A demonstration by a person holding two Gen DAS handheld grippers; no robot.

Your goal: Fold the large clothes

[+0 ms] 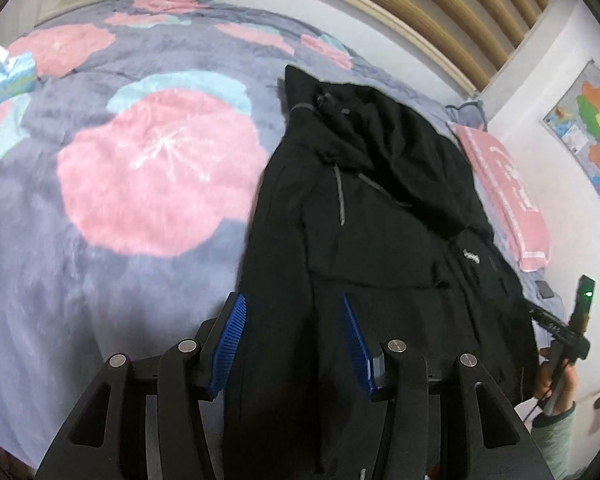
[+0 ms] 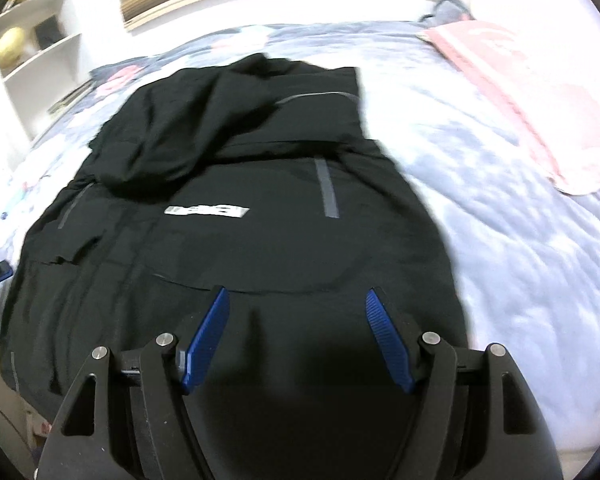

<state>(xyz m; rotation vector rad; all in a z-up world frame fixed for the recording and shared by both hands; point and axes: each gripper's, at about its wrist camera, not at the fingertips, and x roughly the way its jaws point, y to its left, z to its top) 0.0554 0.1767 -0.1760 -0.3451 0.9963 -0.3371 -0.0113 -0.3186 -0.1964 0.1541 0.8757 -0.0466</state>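
Getting ready to grab the jacket's bottom edge

Your left hand-held gripper [image 1: 294,344] and right hand-held gripper [image 2: 298,340] both hang released over the black jacket [image 1: 380,220] on the bed [image 1: 100,260]; next, pinch the hem at 6 o'clock.

Black jacket [image 1: 380,240] with grey stripes, grey blanket [image 1: 100,280] with pink blotches

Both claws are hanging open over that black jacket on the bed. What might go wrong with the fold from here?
1. A sleeve already lies bunched across the black jacket, so a fold made now may trap that lump.
2. The fluffy blanket is soft; an open left claw or right claw might pinch blanket along with jacket.
3. The jacket's near edge hangs off the bed, so a pull toward the person may slide it off.
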